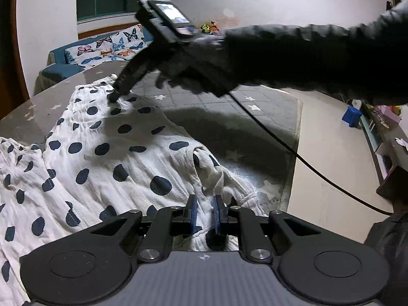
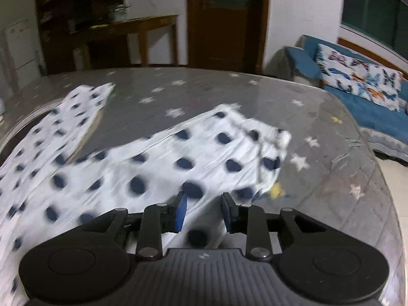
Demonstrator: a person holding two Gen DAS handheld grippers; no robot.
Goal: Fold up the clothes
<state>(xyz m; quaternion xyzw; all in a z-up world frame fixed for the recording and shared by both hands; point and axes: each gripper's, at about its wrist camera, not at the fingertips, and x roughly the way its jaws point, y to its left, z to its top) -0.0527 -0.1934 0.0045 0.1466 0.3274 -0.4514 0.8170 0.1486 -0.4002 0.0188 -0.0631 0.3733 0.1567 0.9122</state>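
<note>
A white garment with dark blue polka dots lies spread and wrinkled on a grey star-patterned table cover. My left gripper is shut on a raised fold of the garment at its near edge. My right gripper shows in the left wrist view, its tip down on the garment's far elastic edge. In the right wrist view the right gripper is open just above the garment, with cloth between and below its blue pads. That view is blurred.
A blue sofa with a butterfly-print cover stands beyond the table; it also shows in the right wrist view. A black cable hangs from the right gripper. A blue stool and shelves stand at the right. A wooden door and desk are behind.
</note>
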